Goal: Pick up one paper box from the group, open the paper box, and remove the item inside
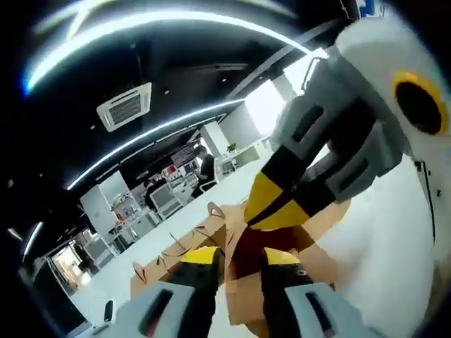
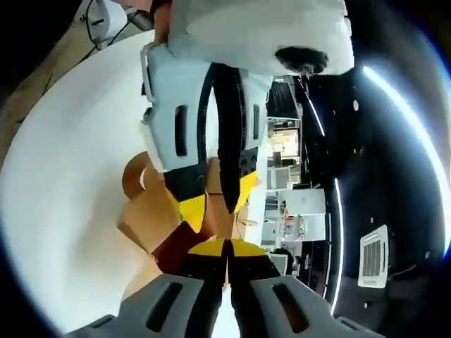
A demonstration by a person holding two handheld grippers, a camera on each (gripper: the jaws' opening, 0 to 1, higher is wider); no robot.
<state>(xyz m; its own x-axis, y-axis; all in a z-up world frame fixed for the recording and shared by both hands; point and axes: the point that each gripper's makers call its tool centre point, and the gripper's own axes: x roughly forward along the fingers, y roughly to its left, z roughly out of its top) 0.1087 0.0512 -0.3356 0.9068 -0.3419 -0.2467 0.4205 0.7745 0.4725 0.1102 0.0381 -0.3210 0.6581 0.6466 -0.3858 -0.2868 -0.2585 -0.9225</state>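
Note:
A brown paper box point(image 1: 325, 217) with its flaps spread open is held up over a white table point(image 1: 384, 243). My left gripper point(image 1: 241, 259) rises from the bottom of the left gripper view, its yellow-tipped jaws closed on the box's edge. A dark red item point(image 1: 248, 243) shows inside the box. My right gripper point(image 1: 262, 215) reaches in from the upper right, with its tips at that item. In the right gripper view my right gripper point(image 2: 227, 248) has its jaws pressed together beside the dark red item point(image 2: 175, 252). There the left gripper point(image 2: 217, 201) comes down from the top onto the box point(image 2: 148, 211).
The white table point(image 2: 63, 176) spreads round the box. A small dark object point(image 1: 108, 310) lies near its far left edge. Behind stands an office with shelves and a person point(image 1: 206, 165). A white device with a cable point(image 2: 106, 17) sits off the table's edge.

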